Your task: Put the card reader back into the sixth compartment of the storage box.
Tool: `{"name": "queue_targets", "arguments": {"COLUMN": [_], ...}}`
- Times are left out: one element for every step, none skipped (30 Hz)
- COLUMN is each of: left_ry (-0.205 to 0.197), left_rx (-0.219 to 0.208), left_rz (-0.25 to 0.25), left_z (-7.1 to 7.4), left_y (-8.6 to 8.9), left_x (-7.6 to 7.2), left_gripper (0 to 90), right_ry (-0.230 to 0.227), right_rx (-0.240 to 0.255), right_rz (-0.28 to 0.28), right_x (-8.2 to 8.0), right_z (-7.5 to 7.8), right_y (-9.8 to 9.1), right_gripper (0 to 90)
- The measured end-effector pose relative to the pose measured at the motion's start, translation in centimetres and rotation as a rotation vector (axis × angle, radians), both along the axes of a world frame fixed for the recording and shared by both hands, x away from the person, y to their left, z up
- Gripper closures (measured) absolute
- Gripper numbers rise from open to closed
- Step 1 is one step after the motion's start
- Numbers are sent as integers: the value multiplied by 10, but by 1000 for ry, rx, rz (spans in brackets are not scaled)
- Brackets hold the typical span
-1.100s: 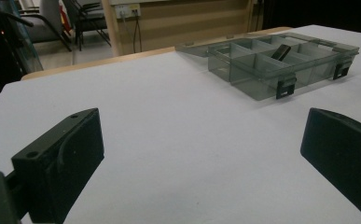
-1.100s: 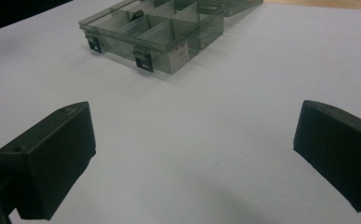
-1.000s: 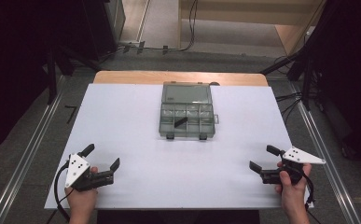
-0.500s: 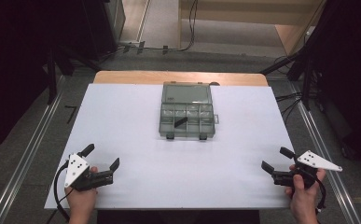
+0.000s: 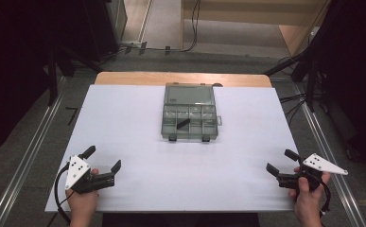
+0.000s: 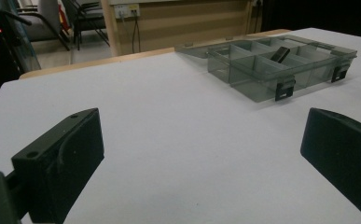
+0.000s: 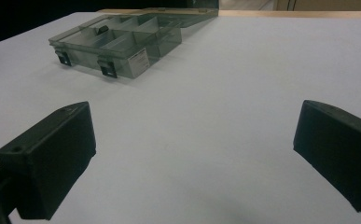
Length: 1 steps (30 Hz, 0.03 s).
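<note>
white tabletop (image 5: 124, 123) carries an open compartment box (image 5: 188, 118) mid-table. left gripper (image 5: 102, 163), jaws apart, sees it at two o'clock. right gripper (image 5: 279, 163), jaws apart, sees it at ten o'clock, about equally far.

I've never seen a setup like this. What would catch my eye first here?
Probably the clear compartment box, lying open at the far middle of the white table, with one small black piece in a compartment. Next come the two hand-held tools at the near edge: the left gripper and the right gripper, both with their black jaws spread wide, holding nothing and apart from the box.
</note>
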<state>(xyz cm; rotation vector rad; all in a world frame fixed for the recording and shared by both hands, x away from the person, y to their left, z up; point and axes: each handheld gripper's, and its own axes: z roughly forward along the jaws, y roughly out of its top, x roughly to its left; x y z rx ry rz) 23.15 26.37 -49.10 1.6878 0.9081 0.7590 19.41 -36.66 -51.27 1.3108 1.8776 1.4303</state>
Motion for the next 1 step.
{"name": "queue_targets", "arguments": {"left_ry": [-1], "left_rx": [0], "left_rz": [-1], "left_z": [0], "left_y": [0], "left_x": [0], "left_gripper": [0], "right_ry": [6], "right_rx": [2], "right_rz": [-6], "right_x": [0], "right_z": [0], "right_y": [0], "right_gripper": [0]}}
